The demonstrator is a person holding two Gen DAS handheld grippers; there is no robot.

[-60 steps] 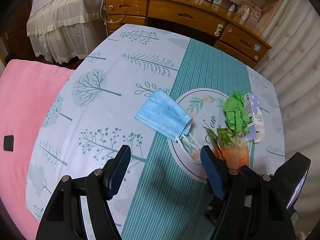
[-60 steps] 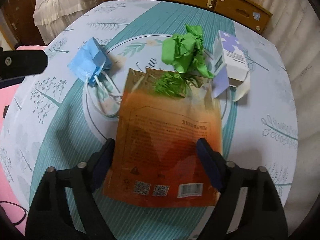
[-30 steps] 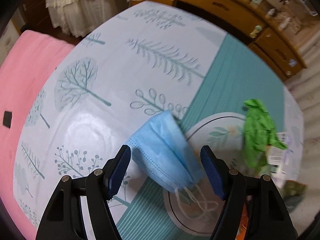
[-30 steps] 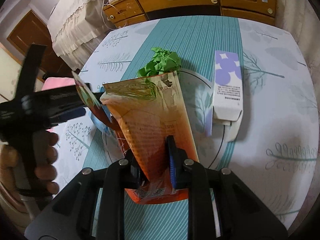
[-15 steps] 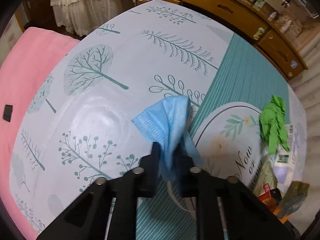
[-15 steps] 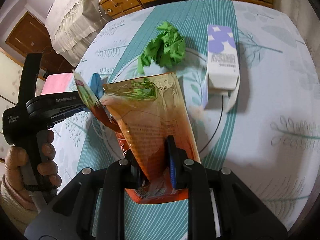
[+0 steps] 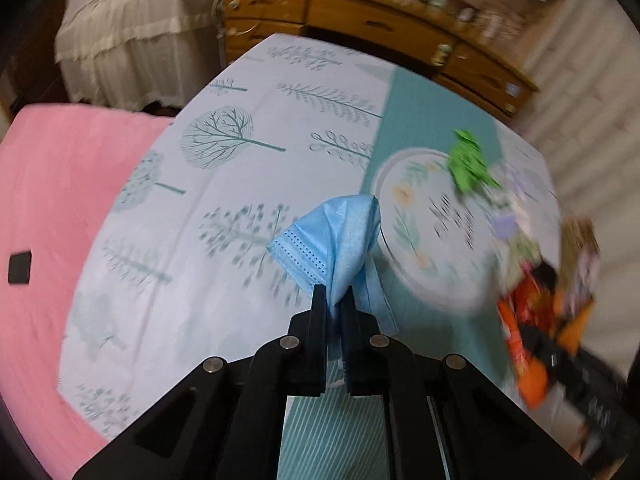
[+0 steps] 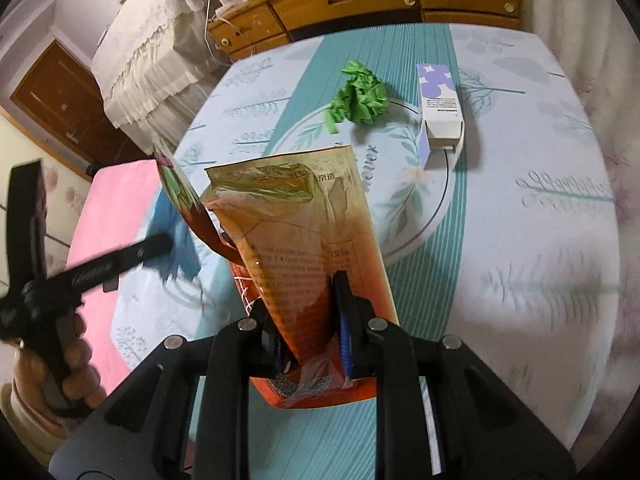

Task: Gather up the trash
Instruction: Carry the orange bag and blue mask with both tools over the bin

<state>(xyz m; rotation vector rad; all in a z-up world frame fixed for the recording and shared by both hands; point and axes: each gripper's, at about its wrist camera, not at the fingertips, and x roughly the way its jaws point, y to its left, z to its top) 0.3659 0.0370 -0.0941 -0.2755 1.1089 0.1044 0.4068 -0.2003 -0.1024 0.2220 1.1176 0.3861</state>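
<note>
While the pale blue pleated face mask (image 7: pixel 335 236) hangs bunched above the worktop (image 7: pixel 224 208), its lower end is pinched between the black fingers (image 7: pixel 319 320) of the left gripper (image 7: pixel 334 304), which have just closed on it. Mask clear of the cloth; one ear loop trails down beside the right-hand finger. Left wrist view blurred toward its right edge.

Right gripper (image 8: pixel 308 312): fingers (image 8: pixel 342 312) clamped on the lower part of an orange and gold foil snack pouch (image 8: pixel 304 240), held upright, torn top gaping open. Printed text and small square codes face the camera. Pouch lifted off the worktop (image 8: pixel 520 260). In the left wrist view the same pouch (image 7: pixel 532 316) shows as an orange smear at right, too blurred for detail.

In the right wrist view the left gripper (image 8: pixel 160 246) appears at far left, a person's hand (image 8: pixel 60 368) wrapped around its handle, the blue mask (image 8: pixel 176 232) dangling from its tip, just left of the pouch mouth.

Lying on the worktop, well beyond both grippers: a crumpled bright green paper wad (image 8: pixel 358 96) on the rim of the printed round medallion, and just to its right a small white and purple cardboard carton (image 8: pixel 440 104) lying on its side, end flap open toward the camera. The two sit near each other, not touching.

Worktop cover: white cloth with teal tree prints and a teal striped band down the middle. Pink padded surface (image 7: pixel 52 220) off the left edge. Wooden drawer unit (image 8: pixel 360 4) behind, cluttered top. White lace-edged cloth (image 8: pixel 152 48) draped over furniture at left rear.
</note>
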